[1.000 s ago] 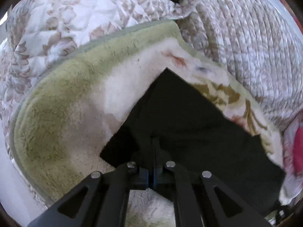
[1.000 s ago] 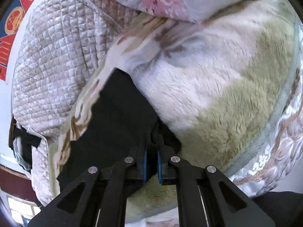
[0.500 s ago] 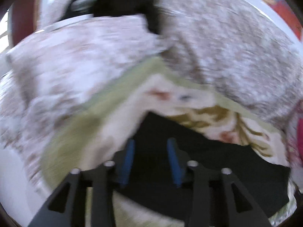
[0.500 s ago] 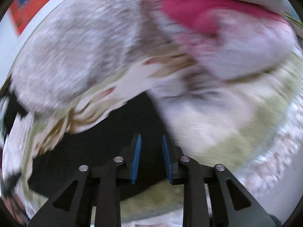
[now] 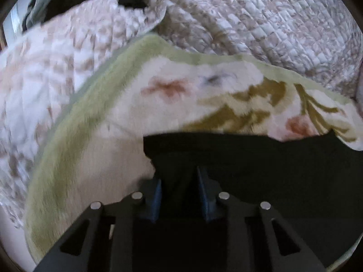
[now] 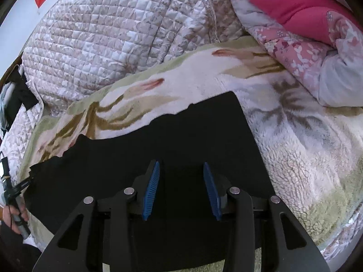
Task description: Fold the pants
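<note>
The black pants point(image 5: 261, 170) lie flat as a wide dark band on a fleece blanket point(image 5: 109, 149). My left gripper point(image 5: 179, 174) hovers low over their left end; its jaws are closing, a low ridge of black cloth stands between the blue pads, and I see no pad pressing on it. In the right wrist view the pants point(image 6: 204, 131) reach from the left edge to a square corner at the right. My right gripper point(image 6: 180, 163) sits above their right part, its jaws opening, with only flat cloth beneath them.
The fleece blanket point(image 6: 295, 158) has a green border and a leaf print. A quilted cover point(image 6: 102, 45) rises behind it. A pink and floral duvet point(image 6: 295, 6) is piled at the far right. A person's hand point(image 6: 11, 217) grips a handle at the left edge.
Both grippers were shut on the pants' edge a second ago; both have let go and rolled. The left jaws stood wider half a second ago. The pants now lie spread across each view.
</note>
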`<state>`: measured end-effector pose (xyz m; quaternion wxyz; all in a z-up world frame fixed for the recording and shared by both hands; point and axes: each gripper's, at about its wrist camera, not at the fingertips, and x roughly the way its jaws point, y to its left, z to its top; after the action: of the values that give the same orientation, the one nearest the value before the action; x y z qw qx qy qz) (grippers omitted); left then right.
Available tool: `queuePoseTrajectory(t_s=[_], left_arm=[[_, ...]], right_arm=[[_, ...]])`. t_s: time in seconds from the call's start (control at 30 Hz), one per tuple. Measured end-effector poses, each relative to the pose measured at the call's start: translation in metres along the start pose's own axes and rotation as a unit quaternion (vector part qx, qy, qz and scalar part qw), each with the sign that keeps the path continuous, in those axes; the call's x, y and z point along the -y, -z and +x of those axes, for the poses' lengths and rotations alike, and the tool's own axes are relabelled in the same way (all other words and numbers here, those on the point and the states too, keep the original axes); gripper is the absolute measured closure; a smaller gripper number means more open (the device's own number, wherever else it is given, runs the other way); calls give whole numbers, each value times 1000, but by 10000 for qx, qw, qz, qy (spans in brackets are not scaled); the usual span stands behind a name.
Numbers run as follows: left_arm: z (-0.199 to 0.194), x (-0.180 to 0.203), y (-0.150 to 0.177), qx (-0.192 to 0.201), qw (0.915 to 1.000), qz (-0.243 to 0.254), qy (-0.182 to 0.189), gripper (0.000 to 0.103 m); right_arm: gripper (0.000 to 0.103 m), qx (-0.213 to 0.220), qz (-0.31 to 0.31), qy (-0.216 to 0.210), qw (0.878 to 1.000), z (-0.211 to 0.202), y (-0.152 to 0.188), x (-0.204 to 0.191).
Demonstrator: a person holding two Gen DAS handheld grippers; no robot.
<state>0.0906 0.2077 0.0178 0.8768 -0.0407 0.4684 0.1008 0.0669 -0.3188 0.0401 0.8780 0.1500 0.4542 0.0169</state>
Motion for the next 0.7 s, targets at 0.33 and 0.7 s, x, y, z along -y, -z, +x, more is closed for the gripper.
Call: queuePoseTrajectory(t_s=[0.33, 0.7], left_arm=[[1, -51, -11, 319, 9954, -845, 316, 53], [6, 0, -31, 1034, 9908, 237, -842, 96]], right_arm=[[61, 116, 32, -16, 9999, 6, 4, 0], [61, 264, -18, 142, 9995, -1, 1, 0]])
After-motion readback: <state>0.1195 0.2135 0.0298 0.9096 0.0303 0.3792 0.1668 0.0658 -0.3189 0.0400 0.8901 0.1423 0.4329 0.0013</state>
